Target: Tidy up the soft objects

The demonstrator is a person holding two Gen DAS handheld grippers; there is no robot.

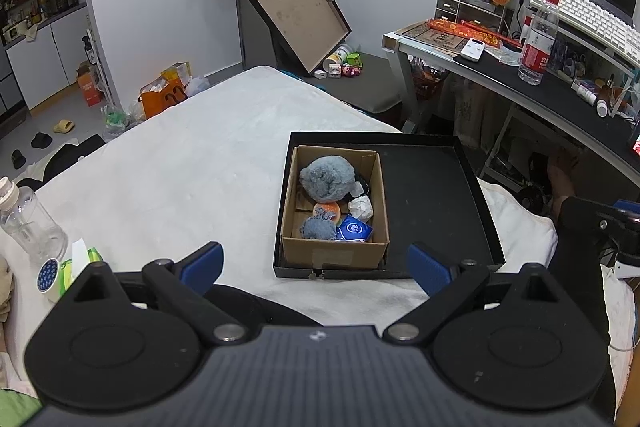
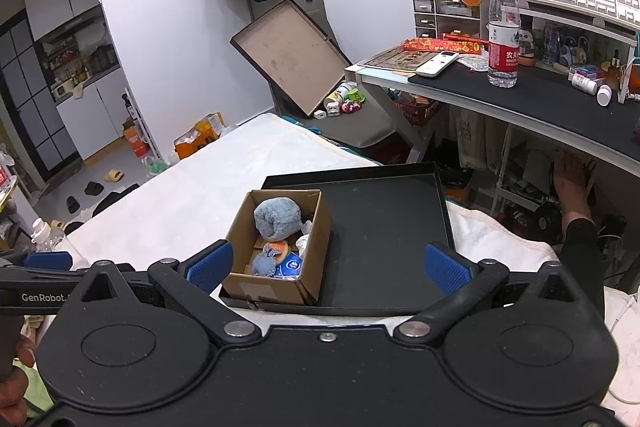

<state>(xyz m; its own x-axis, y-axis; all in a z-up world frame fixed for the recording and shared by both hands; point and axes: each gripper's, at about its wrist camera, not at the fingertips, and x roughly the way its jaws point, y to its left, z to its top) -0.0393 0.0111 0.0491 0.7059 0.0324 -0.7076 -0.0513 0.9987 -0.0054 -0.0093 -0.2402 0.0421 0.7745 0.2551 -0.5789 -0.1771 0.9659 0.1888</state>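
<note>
A small cardboard box (image 1: pixel 335 250) stands in the left part of a shallow black tray (image 1: pixel 432 195) on the white bed. In the box lie a large grey-blue plush (image 1: pixel 327 177), a small blue fluffy ball (image 1: pixel 318 227), an orange soft piece (image 1: pixel 329 209), a crumpled white tissue (image 1: pixel 361 207) and a blue packet (image 1: pixel 352 229). My left gripper (image 1: pixel 316 267) is open and empty, just short of the tray's near edge. In the right wrist view the box (image 2: pixel 276 285) and plush (image 2: pixel 277 213) show too; my right gripper (image 2: pixel 328 267) is open and empty above the tray's (image 2: pixel 384 227) near edge.
The bed (image 1: pixel 180 167) stretches left and far. A clear plastic bottle (image 1: pixel 28 223), a tape roll (image 1: pixel 48 273) and a green tissue pack (image 1: pixel 86 259) lie at its left. A desk (image 1: pixel 520 83) with a water bottle (image 1: pixel 538 41) stands right. A person's bare foot (image 2: pixel 572 183) rests under the desk.
</note>
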